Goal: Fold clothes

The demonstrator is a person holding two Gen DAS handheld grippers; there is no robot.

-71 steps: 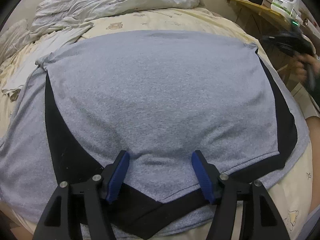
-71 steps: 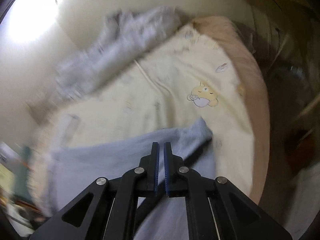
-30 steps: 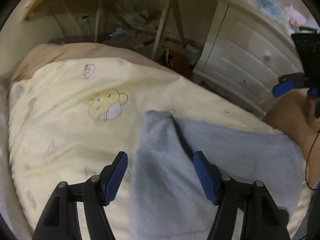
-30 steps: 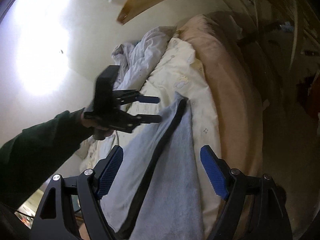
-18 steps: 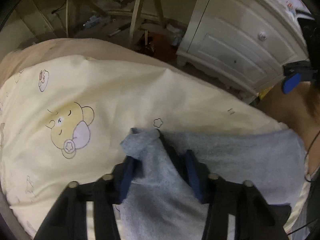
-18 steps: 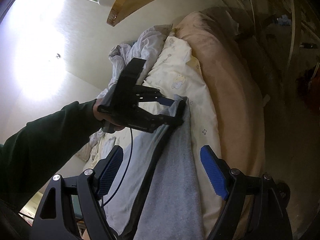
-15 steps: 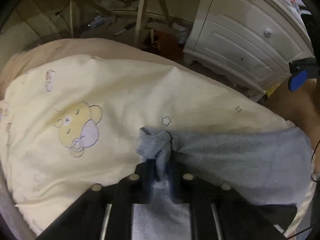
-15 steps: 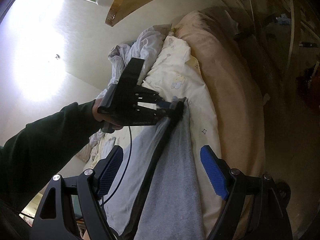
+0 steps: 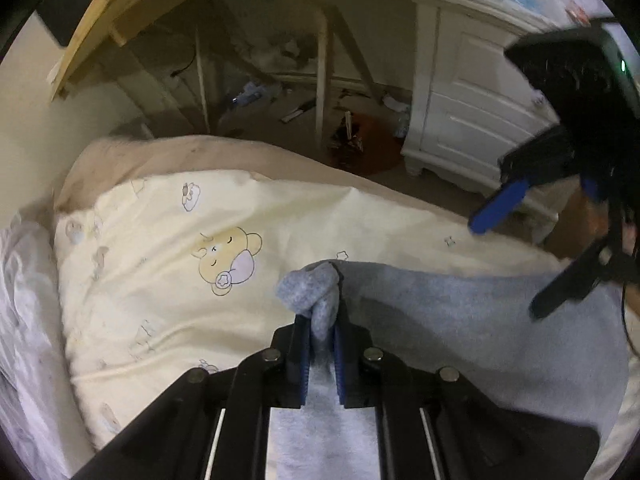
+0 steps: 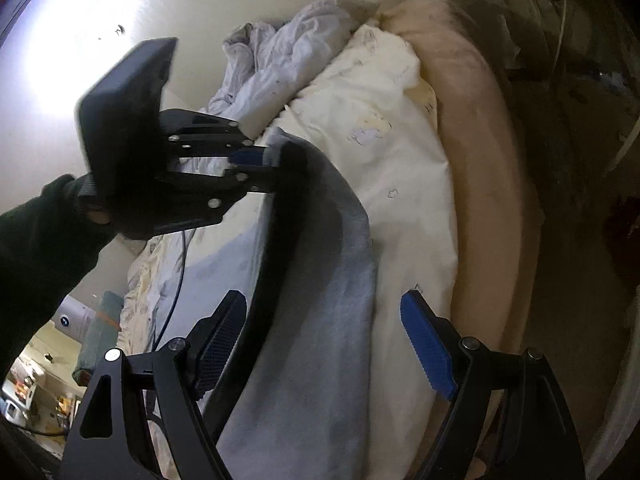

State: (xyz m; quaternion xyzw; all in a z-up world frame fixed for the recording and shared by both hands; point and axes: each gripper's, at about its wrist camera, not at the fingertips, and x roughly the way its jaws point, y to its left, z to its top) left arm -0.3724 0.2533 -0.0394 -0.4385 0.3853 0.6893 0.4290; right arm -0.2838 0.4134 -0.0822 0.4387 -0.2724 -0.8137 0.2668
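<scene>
A grey garment point(image 9: 460, 320) with a black panel point(image 10: 280, 248) lies along the edge of a bed covered by a cream sheet point(image 9: 160, 280) printed with bears. My left gripper point(image 9: 320, 320) pinches the garment's far corner between its blue pads and holds it bunched above the sheet; its jaws are opening slightly with the cloth still pressed between them. The right wrist view shows the left gripper point(image 10: 248, 160) with the corner raised. My right gripper point(image 10: 324, 308) is open wide, hovering over the garment's near stretch, its fingers either side of the grey edge without touching.
Crumpled pale bedding point(image 10: 280, 52) is heaped at the head of the bed. Beyond the bed's tan edge point(image 9: 200, 152) are a white dresser point(image 9: 472, 120), wooden table legs point(image 9: 320, 80) and clutter on the floor. A person's dark sleeve point(image 10: 36, 248) holds the left gripper.
The left gripper went from open around the garment's corner to shut on it, then lifted it off the sheet. The right gripper, still open, moved in lower over the garment.
</scene>
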